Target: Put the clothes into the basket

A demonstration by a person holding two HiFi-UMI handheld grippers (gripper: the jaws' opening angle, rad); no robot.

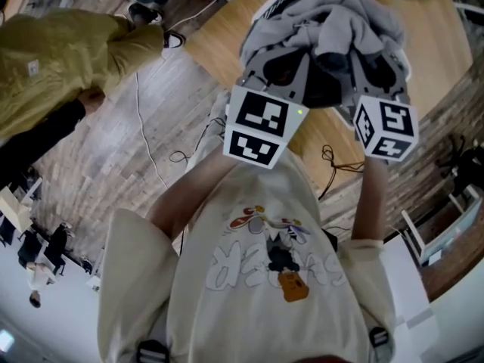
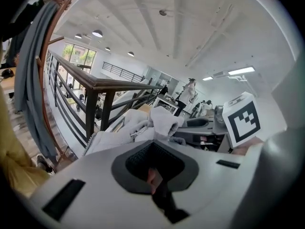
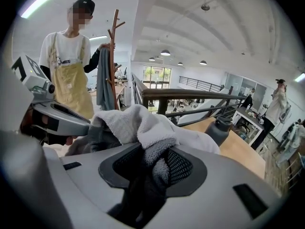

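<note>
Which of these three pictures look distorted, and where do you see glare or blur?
Head view: strong fisheye curving the floor planks; grey clothes sharp, evenly lit. Left gripper view: dark round border, ceiling lamp blown out. Right gripper view: same dark border, strip light glaring top left.

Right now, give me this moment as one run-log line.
left gripper: jaws shut, grey garment just beyond | right gripper: jaws shut on grey garment | garment: bunched between grippers | basket: not in view
</note>
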